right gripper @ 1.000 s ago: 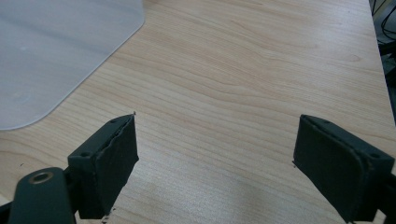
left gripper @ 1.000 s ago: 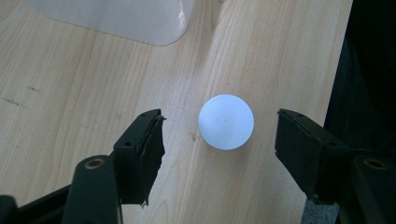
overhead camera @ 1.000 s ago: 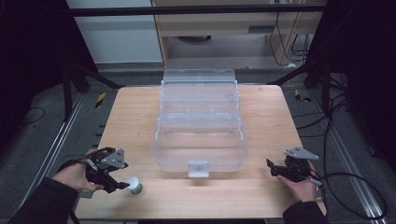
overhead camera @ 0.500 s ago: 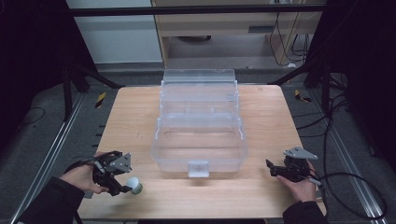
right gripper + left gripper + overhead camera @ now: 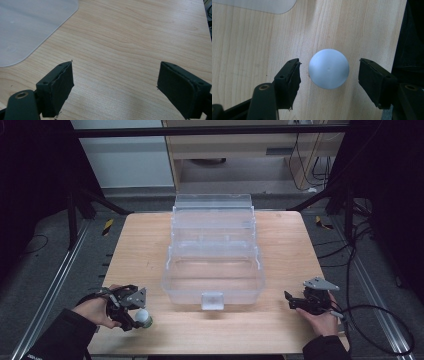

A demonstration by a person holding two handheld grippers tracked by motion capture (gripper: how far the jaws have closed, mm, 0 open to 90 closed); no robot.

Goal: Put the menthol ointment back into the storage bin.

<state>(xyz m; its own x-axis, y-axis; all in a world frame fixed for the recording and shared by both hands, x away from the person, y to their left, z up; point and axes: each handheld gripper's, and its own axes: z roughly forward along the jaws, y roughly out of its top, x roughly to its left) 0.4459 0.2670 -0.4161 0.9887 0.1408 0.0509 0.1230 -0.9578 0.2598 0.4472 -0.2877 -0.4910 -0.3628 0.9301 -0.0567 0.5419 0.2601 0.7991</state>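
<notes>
On the desk (image 5: pixel 210 330), the left claw (image 5: pixel 329 68) is closing, pads still clear of the ball (image 5: pixel 329 68) between them; an off-centre squeeze risks rolling it away.

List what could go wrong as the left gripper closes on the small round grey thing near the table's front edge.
1. The left gripper, whose jaws have just been closing, brackets the round grey object with gaps on both sides; its curved top may squirt out if the pads meet off-centre.
2. It sits near the table edge, so a nudge could roll it off.
3. The clear box stands close, awkward for the lift.
</notes>
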